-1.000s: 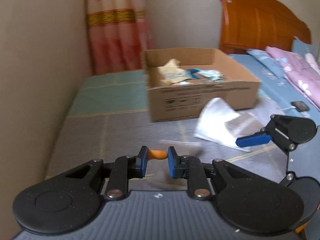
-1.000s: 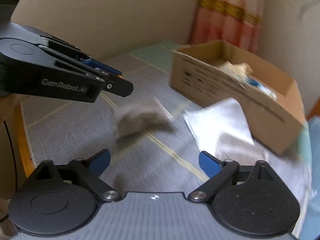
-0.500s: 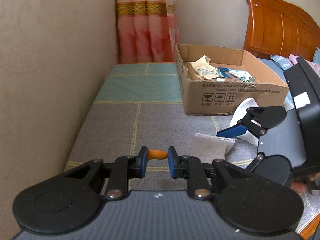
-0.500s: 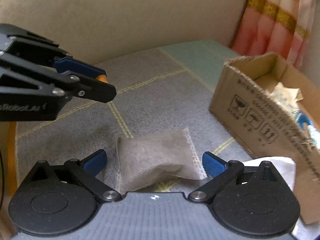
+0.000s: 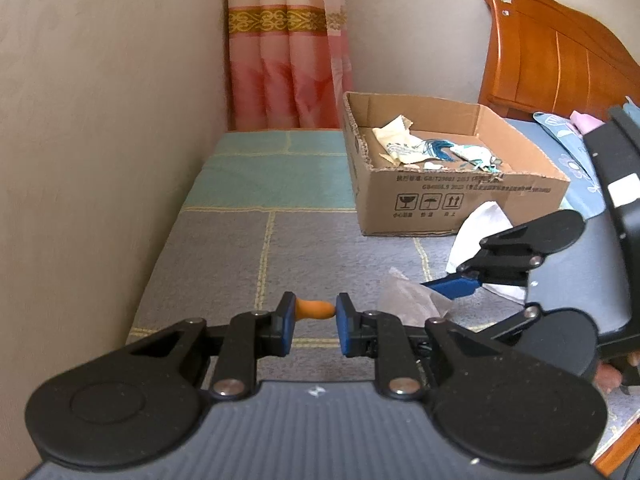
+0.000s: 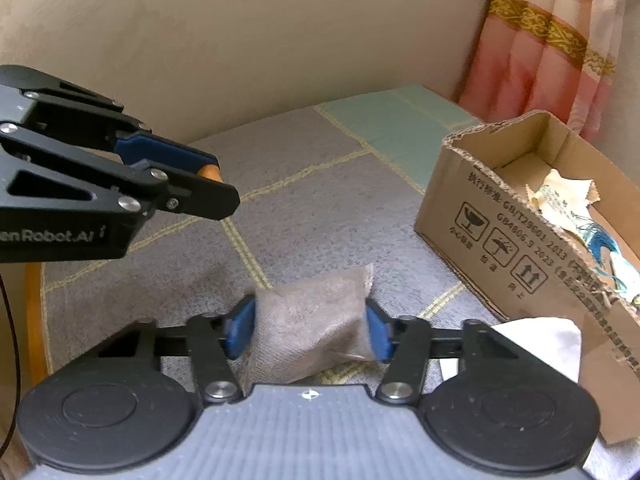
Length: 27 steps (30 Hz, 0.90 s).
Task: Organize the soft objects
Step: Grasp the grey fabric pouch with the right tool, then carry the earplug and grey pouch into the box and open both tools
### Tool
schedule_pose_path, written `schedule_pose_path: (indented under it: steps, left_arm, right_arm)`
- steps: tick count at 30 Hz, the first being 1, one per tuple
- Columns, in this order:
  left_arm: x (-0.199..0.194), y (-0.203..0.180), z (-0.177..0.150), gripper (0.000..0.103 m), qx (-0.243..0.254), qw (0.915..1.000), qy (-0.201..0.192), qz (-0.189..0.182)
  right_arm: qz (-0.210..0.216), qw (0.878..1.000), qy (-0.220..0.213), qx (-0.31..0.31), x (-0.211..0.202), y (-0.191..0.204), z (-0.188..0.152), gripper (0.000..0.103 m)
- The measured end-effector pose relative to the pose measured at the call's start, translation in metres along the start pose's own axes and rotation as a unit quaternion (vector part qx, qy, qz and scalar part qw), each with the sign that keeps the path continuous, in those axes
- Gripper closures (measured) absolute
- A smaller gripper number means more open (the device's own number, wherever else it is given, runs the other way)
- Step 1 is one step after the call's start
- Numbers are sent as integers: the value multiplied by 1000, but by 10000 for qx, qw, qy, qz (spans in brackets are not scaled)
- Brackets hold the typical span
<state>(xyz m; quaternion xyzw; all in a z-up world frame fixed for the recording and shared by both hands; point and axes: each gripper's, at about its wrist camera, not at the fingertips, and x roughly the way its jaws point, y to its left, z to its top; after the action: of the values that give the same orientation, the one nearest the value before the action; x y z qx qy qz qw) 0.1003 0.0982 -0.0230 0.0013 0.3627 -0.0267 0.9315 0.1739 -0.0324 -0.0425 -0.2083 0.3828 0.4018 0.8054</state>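
— Between the blue pads of the right gripper [image 6: 307, 328] sits the grey cloth [image 6: 310, 320]. Is it caught?

— Yes. The jaws have just been closing, and both pads now press the cloth's two side edges, so it bunches up between them. It lies on the grey quilted bedcover [image 6: 312, 208], its frayed far edge pointing toward the wall.

— And the left gripper [image 5: 312, 314]?

— Nearly pressed together, pinching a small orange piece [image 5: 316, 309] between its pads. It hangs over the bedcover just to the left of the right gripper, not touching the cloth.

— What lies around them?

— A white cloth [image 6: 536, 344] is just to the right of the right gripper, its far edge against the front wall of the cardboard box [image 5: 460, 196]. The box stands open-topped on the bed, its upper rim torn and ragged, with crumpled printed cloths [image 5: 432, 150] inside. Whether the white cloth slips under the box I cannot tell.

— How much room is there?

— From the left wrist view, a broad stretch of grey and then teal bedcover runs open between the grippers and the pink curtain [image 5: 288, 60], bounded on the left by the beige wall [image 5: 100, 140]. The box closes the right side, with the wooden headboard [image 5: 560, 60] and floral bedding [image 5: 576, 160] beyond it. The near edge of the bed shows as an orange wooden strip [image 6: 34, 320] below the left gripper.
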Motion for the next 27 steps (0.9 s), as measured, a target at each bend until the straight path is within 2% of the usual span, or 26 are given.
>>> schedule_pose_path:
  steps: [1,4,9,15,21,27]
  left_arm:
    - [-1,0,1,83,15,10000,12,-16]
    - [-3,-2,6,83,82,10000,-17,-28]
    - [-8,-7,14,83,165,9998,-60,-107]
    - [-9,-22,33,83,473,9982,-211,-288]
    - [2,-46,71,83,945,9927,-511,-540]
    - [40,-72,118,83,1360,9871,-644,-555]
  right_arm:
    - [-11,10000,-17,51,-3,-1,0,53]
    - [-81,9999,-43,56,-14,-1,-3,55]
    - [-188,9996,-159,147,-39,-5,-12,55]
    - [-527,9977,-411,118,-81,-14,-17,55]
    - [-902,9929,-729,271,-119,-39,-11,55]
    - [-1330,9850,-954,546,-137,-72,-6,55]
